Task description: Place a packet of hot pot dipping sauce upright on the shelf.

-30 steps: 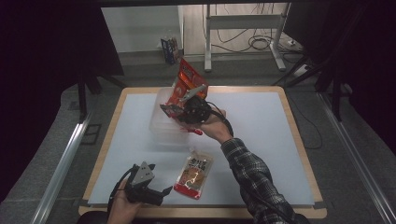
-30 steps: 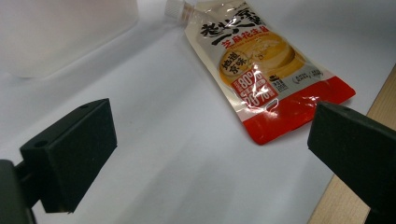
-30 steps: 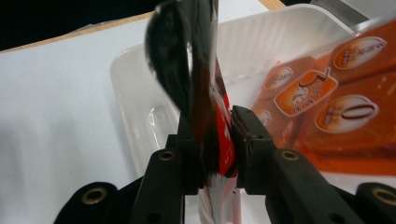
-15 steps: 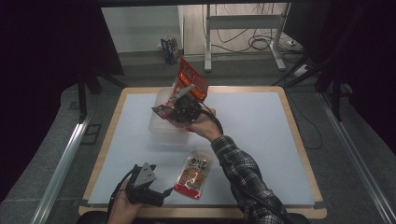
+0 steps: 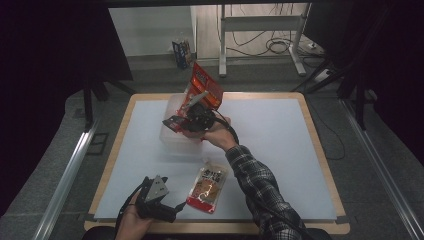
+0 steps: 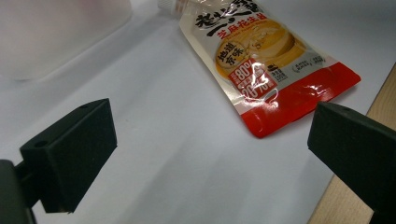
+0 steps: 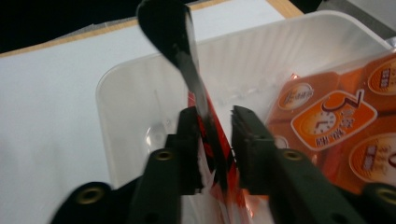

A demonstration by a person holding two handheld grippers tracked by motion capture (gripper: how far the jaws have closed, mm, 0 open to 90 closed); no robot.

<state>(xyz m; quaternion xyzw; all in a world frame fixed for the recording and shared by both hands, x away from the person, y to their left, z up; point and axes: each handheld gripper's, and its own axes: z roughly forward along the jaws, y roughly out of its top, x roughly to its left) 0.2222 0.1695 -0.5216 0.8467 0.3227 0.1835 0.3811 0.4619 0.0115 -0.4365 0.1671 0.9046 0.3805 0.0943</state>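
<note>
We see the right gripper (image 5: 186, 119) above a clear plastic bin (image 5: 172, 141), a dark packet (image 5: 173, 123) apparently at its tip. An orange bag (image 5: 206, 90) leans in the bin. The left gripper (image 5: 156, 200) rests beside a sauce pouch (image 5: 207, 183) on the white table (image 5: 280, 145).

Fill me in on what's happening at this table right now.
A person is packing snack packets into a clear plastic tub. The right gripper hangs over the tub with a thin red-and-black packet between its jaws, which have just been opening; an orange bag already leans inside. The left gripper rests open near the table's front edge, beside a red-and-cream sauce pouch lying flat on the white mat.
</note>
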